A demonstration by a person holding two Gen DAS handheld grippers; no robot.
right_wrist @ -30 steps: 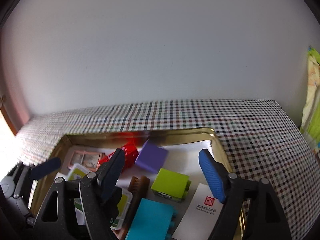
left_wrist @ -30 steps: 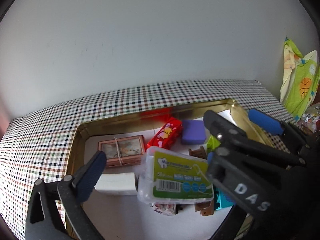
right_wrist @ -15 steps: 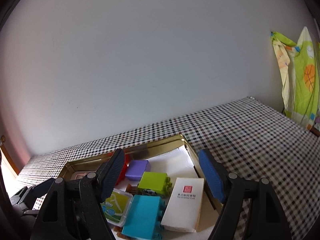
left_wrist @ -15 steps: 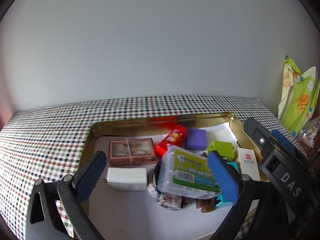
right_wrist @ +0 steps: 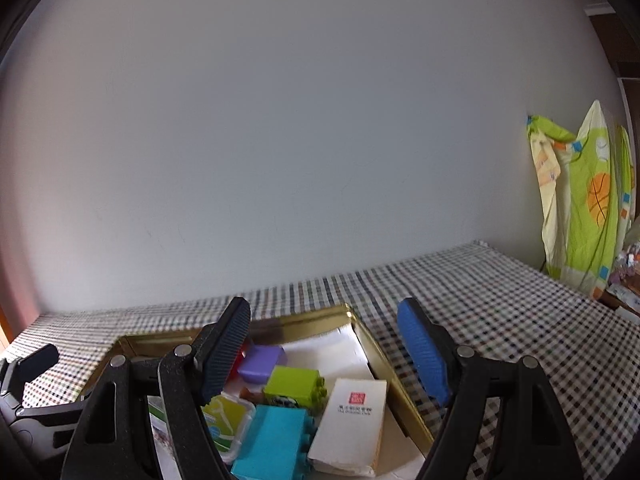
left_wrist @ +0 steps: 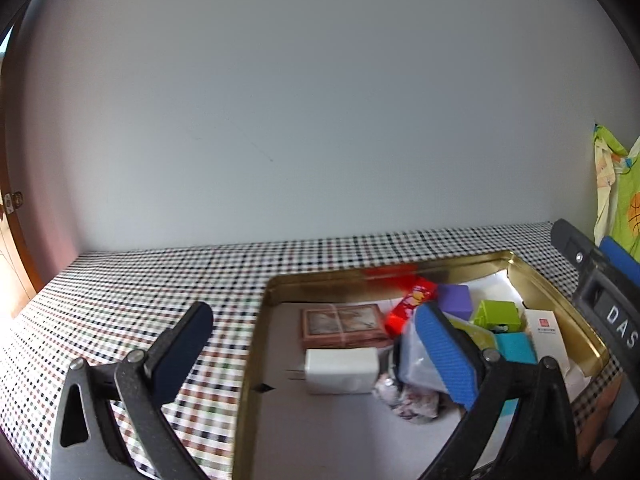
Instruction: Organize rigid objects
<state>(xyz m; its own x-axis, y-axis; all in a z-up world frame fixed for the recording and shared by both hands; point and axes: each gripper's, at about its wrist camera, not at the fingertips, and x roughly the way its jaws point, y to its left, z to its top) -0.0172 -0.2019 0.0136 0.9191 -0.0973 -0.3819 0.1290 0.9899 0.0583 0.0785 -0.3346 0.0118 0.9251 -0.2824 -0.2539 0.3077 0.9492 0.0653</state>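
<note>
While both grippers stood wide open and held nothing, the left gripper (left_wrist: 316, 344) straddled the tray's (left_wrist: 560, 300) near-left rim and the right gripper (right_wrist: 324, 356) its far-right corner. The toy blocks (right_wrist: 294, 386), white box (right_wrist: 350, 424) and charger (left_wrist: 342, 370) lay jumbled inside, from six toward three o'clock of the left fingers (left_wrist: 444, 356). The step would probably go best by picking one loose outer piece and squaring the pads on its flat sides.

The clear box (left_wrist: 420, 364) sits half hidden behind a blue pad; the wrapper (left_wrist: 404, 400) print is blurred, and the white carton (right_wrist: 352, 424) lettering is too small.
</note>
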